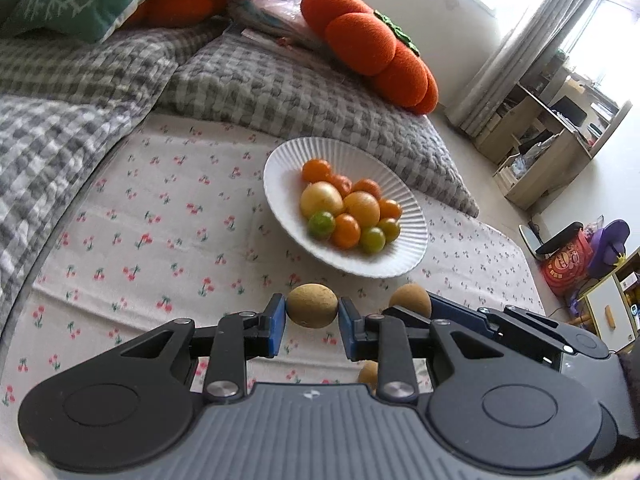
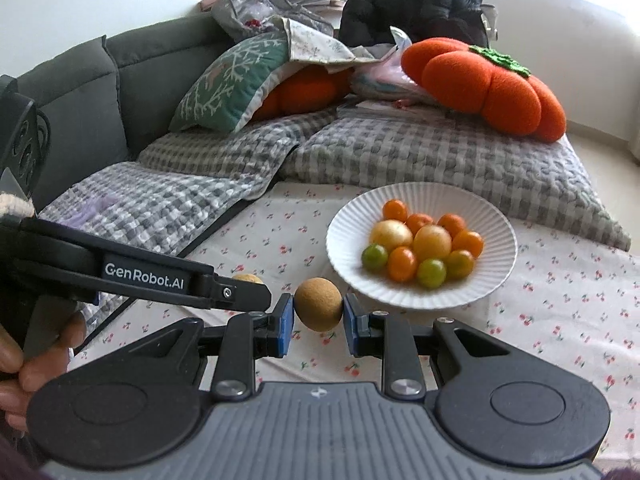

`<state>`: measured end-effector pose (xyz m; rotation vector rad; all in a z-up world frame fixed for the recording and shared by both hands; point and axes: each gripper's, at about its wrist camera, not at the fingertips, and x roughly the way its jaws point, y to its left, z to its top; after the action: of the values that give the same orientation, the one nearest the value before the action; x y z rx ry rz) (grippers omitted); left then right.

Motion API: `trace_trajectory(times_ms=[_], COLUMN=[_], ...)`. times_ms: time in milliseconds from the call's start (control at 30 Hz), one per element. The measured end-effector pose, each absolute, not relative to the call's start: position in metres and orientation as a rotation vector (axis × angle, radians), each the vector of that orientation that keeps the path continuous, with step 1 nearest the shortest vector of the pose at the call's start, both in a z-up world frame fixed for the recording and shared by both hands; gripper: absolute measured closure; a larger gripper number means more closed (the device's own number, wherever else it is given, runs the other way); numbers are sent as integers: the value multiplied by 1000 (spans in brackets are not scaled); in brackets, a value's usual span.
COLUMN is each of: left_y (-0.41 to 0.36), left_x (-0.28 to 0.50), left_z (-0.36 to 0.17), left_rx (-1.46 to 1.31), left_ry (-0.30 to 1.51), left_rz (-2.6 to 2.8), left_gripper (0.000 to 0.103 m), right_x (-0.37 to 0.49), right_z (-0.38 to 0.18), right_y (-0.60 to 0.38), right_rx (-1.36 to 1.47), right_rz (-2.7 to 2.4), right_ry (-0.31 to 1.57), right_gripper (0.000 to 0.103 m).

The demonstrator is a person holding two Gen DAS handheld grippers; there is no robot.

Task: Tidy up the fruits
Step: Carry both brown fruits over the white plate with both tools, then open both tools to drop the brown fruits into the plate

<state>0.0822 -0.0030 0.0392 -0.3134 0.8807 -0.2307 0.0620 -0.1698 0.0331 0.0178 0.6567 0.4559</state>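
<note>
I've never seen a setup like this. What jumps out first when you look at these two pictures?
Most striking is the white ribbed plate on the cherry-print cloth, heaped with small orange, yellow and green fruits. In front of it, each hand-held gripper pinches a round tan fruit between blue pads: the left hand-held gripper holds one tan fruit, the right hand-held gripper another. Behind, a big orange pumpkin-shaped cushion sits on the checked bedding.
</note>
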Motion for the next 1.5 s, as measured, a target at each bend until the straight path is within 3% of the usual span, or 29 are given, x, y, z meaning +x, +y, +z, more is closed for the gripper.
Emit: trace_trajectory(times_ms=[800,1500], left_y=[-5,-15], left_x=[151,232], left_z=[36,-2], left_rx=[-297,-342], left_ry=[853,838], left_rz=[-183,-206], left_gripper=[85,85], right_x=[115,202], right_z=[32,-12], right_y=[-212,-266], right_rx=[103,326], right_rz=[359,239], right_ry=[699,799], right_gripper=[79,79])
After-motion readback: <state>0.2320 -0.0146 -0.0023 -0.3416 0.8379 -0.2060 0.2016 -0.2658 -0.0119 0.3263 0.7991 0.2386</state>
